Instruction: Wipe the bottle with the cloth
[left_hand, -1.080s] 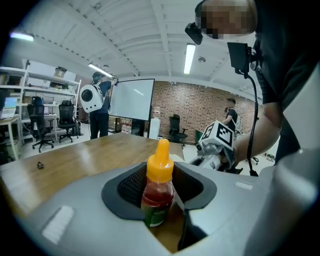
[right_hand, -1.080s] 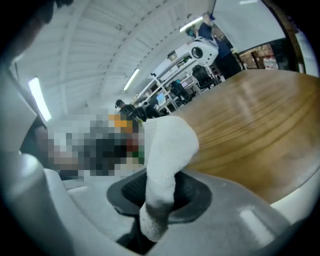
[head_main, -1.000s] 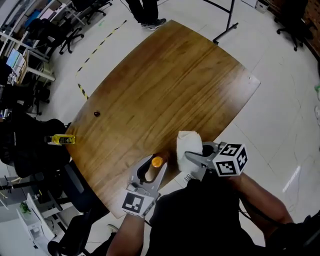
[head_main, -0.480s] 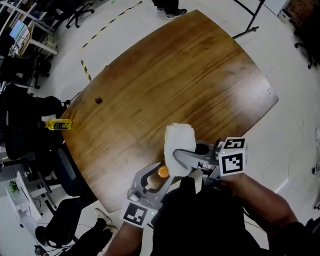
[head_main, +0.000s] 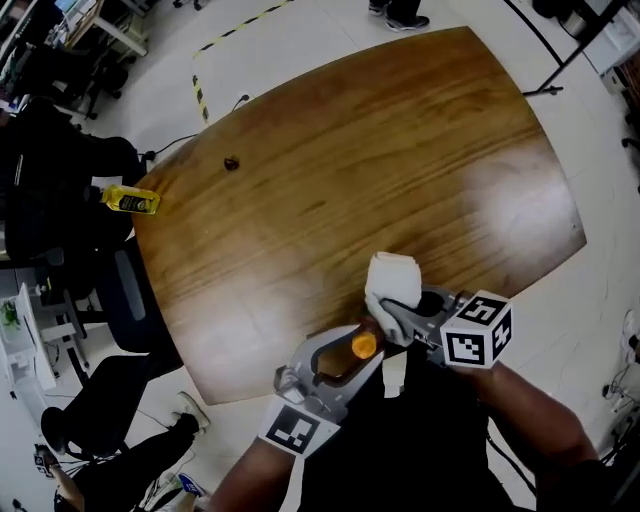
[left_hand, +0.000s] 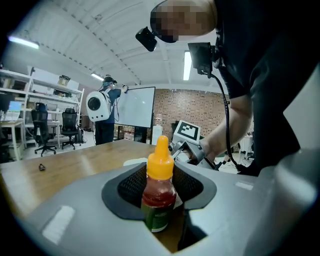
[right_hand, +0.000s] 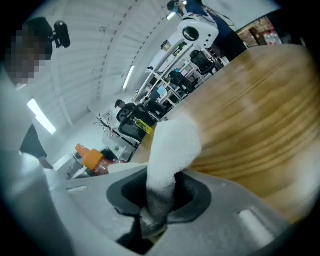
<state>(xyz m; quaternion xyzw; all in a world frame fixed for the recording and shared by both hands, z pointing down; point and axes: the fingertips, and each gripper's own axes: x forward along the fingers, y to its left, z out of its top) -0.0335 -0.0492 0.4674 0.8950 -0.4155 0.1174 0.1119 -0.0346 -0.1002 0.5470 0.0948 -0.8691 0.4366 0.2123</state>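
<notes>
The wooden table (head_main: 400, 150) has much bare room ahead, and both tools are over its near edge. There the left gripper (head_main: 348, 352) clamps the bottle (left_hand: 159, 195): red sauce, green label, orange cap, standing upright with the tip up. Just beside it, the right gripper (head_main: 393, 310) is closed on the white bunched cloth (right_hand: 172, 145).

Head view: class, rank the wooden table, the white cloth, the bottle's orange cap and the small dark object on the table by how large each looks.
1. wooden table
2. white cloth
3. orange cap
4. small dark object; it lies farther from the camera than the cap, so this ranks apparent size only.
</notes>
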